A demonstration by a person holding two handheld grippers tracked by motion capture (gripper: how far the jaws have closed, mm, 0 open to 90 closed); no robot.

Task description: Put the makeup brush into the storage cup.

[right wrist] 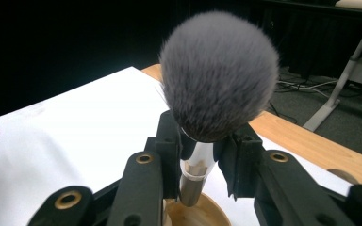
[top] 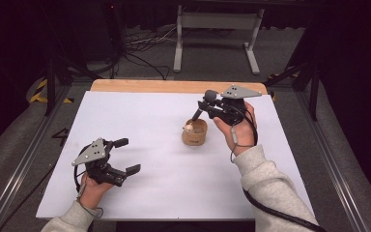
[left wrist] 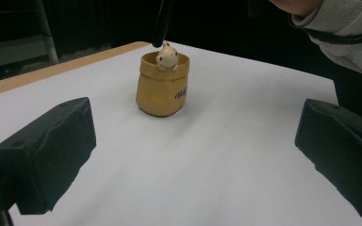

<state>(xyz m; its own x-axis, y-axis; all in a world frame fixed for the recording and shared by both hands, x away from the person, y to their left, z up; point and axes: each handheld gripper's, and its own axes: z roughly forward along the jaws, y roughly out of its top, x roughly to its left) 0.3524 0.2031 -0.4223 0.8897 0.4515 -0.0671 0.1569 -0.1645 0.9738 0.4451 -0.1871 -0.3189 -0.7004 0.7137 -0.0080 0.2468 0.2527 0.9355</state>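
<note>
while clamped, brush (right wrist: 219, 75) in hand-held gripper (right wrist: 201, 155)

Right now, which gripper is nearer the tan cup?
Right. The right gripper holds the makeup brush just above the tan cup; the left gripper sits open, well off toward the table's near-left.

Sleeves: light grey, ribbed cuffs
Left gripper (top: 123, 155): black, grey three-cornered plate
Right gripper (right wrist: 199, 155): black, brass-ringed screw holes, black trailing cable
</note>
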